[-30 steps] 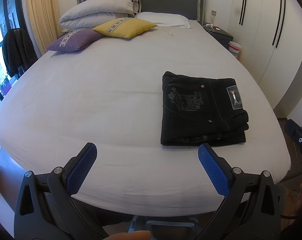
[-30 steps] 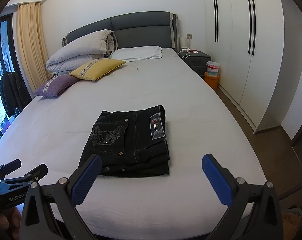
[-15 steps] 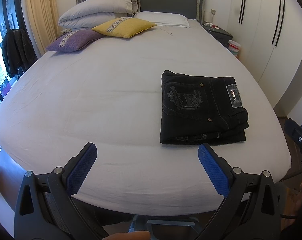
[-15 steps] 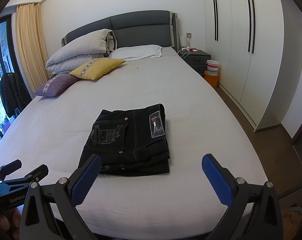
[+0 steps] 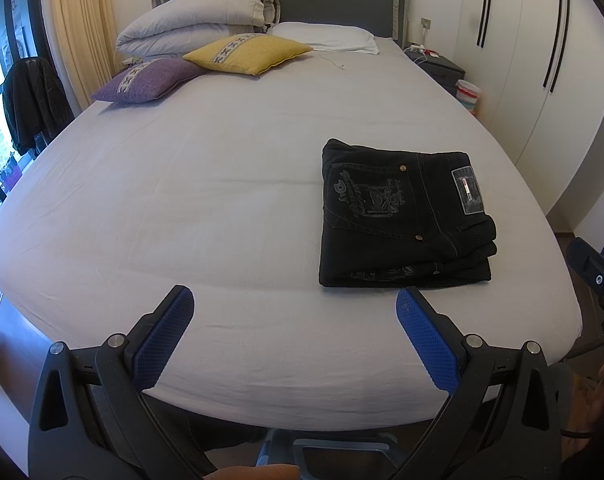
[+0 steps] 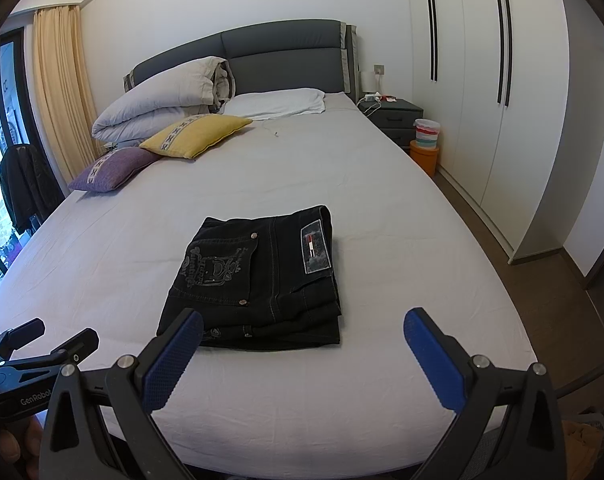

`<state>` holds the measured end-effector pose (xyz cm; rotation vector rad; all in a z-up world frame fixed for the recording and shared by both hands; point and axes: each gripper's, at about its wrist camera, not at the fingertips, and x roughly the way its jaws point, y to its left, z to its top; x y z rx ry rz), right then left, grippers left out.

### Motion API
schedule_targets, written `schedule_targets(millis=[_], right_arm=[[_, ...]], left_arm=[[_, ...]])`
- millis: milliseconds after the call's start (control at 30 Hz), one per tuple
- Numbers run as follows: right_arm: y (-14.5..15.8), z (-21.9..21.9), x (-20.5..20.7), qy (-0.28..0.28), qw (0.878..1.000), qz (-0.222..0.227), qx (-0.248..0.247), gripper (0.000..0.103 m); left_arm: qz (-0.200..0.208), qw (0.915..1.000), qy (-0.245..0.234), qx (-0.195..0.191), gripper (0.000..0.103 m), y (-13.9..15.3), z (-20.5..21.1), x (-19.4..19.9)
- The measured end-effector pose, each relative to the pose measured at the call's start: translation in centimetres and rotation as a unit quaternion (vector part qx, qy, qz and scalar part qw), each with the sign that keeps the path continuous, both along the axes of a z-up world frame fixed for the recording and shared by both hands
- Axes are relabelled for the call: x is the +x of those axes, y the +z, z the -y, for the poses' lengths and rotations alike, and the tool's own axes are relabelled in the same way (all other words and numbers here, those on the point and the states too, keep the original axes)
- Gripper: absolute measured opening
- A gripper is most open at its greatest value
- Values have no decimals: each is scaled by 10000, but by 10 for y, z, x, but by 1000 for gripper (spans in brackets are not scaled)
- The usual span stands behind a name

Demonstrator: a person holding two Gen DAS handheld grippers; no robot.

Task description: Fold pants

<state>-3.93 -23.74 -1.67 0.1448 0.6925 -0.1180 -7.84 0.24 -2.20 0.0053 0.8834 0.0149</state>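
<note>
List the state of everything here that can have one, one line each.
pants: folded, flat on the bed
left hand-held gripper: open, empty
right hand-held gripper: open, empty
duvet: rolled up by the headboard
wardrobe doors: shut
curtain: drawn aside

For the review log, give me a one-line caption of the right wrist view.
Folded black pants lie on the white bed; the open right gripper hovers at the foot, empty.

Left gripper (image 5: 294, 306) jaws spread wide, empty, right gripper (image 6: 302, 328) likewise, seemingly level and side by side
</note>
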Motion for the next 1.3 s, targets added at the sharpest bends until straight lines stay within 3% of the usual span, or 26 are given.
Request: schedule_targets(millis=[1300], right_arm=[[-1,-1,-2,-3,10000,-19,11,103]], left_arm=[[128,9998,-78,126,103,3,0,1]])
